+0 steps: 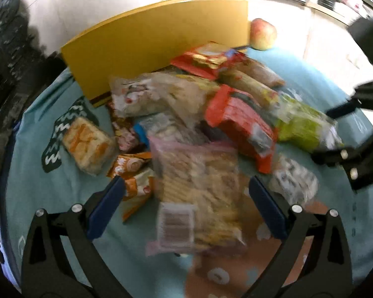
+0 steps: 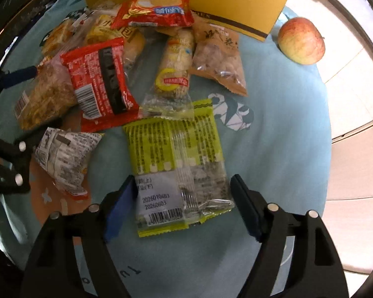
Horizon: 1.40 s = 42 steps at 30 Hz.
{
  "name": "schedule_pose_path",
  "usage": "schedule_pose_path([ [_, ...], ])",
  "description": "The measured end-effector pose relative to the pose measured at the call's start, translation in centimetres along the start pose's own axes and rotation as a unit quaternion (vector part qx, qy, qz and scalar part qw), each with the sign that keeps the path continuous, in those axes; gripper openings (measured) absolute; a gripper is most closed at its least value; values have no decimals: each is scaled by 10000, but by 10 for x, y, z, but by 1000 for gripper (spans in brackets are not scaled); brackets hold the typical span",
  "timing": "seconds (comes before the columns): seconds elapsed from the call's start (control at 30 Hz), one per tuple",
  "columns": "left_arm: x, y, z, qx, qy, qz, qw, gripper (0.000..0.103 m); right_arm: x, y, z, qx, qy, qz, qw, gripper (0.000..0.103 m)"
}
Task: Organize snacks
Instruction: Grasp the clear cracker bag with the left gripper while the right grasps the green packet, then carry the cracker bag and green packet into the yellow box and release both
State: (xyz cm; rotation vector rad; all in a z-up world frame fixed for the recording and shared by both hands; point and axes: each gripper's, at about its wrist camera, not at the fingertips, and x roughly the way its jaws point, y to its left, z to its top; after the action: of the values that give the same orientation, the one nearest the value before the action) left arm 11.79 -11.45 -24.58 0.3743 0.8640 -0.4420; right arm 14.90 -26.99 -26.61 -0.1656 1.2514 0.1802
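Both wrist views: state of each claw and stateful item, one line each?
left claw: open, straddling the pink-edged cracker bag, pads not pressing it
right claw: open, straddling the green packet, pads clear of it
green packet: lying flat, sealed, barcode end toward the claw
yellow box: standing on edge behind the snack pile
apple: whole, apart from the pile, on the blue cloth

green packet (image 2: 176,159) label: 2026010403, 20260603, barcode
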Motion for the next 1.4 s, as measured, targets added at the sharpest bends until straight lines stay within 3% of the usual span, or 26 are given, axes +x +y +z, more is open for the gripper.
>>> schedule_pose_path([
  [0.07,-3,-8,-6,345,6,-59,9994,63,-1,-4,-1,53,-50,95,9999,69],
  [0.13,-6,-8,-12,340,24,-214,9992,60,-2,-13,-3,181,-89,181,9996,67],
  [0.47,-38,10,-26,-340,-233,-552,9976,59,-24,-29,-10,603,-247,669,9956,66],
  [0.73,-80,26,-5,-645,-875,-596,9923,58,-67,-33,-12,758,-652,922,9907,66],
  [0.9,-55,19,-6,-324,-283,-516,9977,58,-73,-36,-7,820,-675,832,9909,66],
  [0.93,-48,15,-10,-210,-202,-505,9983,66,-72,-36,-9,866,-635,842,9906,66],
  [0.97,-41,8,-15,-23,-141,-400,9991,81,-69,-33,-9,876,-602,842,9908,66],
  [1.07,-11,-9,-31,588,195,1,9981,95,-65,-27,-13,833,-490,816,9920,66],
  [1.1,-11,-10,-33,604,75,52,9981,94,-65,-26,-15,816,-471,809,9923,66],
  [1.17,-15,-13,-33,710,-46,-141,9974,55,-66,-25,-17,762,-463,759,9931,66],
  [1.2,-18,-15,-32,743,-101,-161,9971,55,-67,-25,-18,761,-474,743,9932,66],
  [1.27,-31,-16,-29,633,-277,-559,9960,54,-67,-29,-18,839,-490,735,9926,66],
  [1.4,-51,-9,-22,395,-519,-730,9952,54,-69,-33,-18,956,-552,762,9910,66],
])
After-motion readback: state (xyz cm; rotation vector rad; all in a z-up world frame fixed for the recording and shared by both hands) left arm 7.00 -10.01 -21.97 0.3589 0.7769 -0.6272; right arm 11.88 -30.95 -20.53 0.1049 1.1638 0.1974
